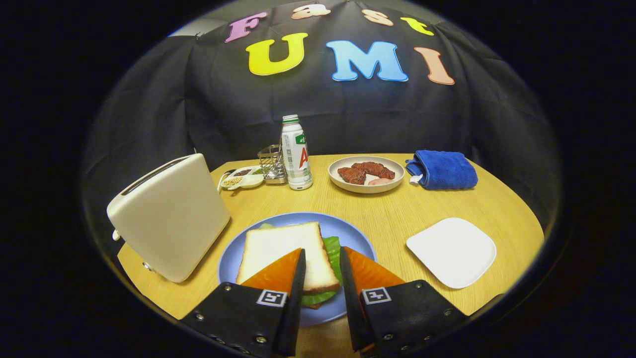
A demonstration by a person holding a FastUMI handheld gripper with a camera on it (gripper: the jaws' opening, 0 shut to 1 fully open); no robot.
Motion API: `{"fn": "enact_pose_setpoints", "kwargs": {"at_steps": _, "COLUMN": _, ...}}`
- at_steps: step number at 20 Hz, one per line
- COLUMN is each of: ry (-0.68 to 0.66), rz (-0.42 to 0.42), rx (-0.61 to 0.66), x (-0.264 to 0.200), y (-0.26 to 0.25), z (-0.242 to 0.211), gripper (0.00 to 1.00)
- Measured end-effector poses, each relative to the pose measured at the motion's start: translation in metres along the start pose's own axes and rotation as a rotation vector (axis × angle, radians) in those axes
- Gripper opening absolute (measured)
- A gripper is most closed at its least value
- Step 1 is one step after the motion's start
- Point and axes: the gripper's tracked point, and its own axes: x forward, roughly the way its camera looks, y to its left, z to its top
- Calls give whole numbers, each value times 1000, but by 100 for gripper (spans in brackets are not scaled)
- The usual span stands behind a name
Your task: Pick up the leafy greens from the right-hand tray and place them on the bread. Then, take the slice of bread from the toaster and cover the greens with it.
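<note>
Lower centre, the gripper (322,263) jaws stand released over the bread slice (285,256) covering the lettuce (332,248); lift straight up, I'd say.

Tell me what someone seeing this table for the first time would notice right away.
First the sandwich: a slice of bread lying over leafy greens on the blue plate, just ahead of the open tool, whose fingers straddle the near edge of the bread without pressing on it. Next the cream toaster beside the plate, and the empty white tray on the plate's other side.
</note>
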Motion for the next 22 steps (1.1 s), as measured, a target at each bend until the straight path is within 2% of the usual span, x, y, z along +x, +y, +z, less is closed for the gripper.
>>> {"fn": "enact_pose_setpoints", "kwargs": {"at_steps": 2, "ry": -18, "rz": 15, "rx": -17, "x": -3, "y": -9, "z": 1, "gripper": 45}}
{"fn": "enact_pose_setpoints", "kwargs": {"at_steps": 5, "ry": -84, "rz": 24, "rx": -6, "x": -16, "y": -27, "z": 15, "gripper": 45}}
{"fn": "enact_pose_setpoints", "kwargs": {"at_steps": 13, "ry": -297, "rz": -108, "rx": 18, "x": -57, "y": -141, "z": 66, "gripper": 45}}
{"fn": "enact_pose_setpoints", "kwargs": {"at_steps": 17, "ry": -340, "rz": -162, "rx": 20, "x": -72, "y": -195, "z": 71, "gripper": 45}}
{"fn": "enact_pose_setpoints", "kwargs": {"at_steps": 22, "ry": -361, "rz": -107, "rx": 33, "x": -73, "y": -234, "z": 72, "gripper": 45}}
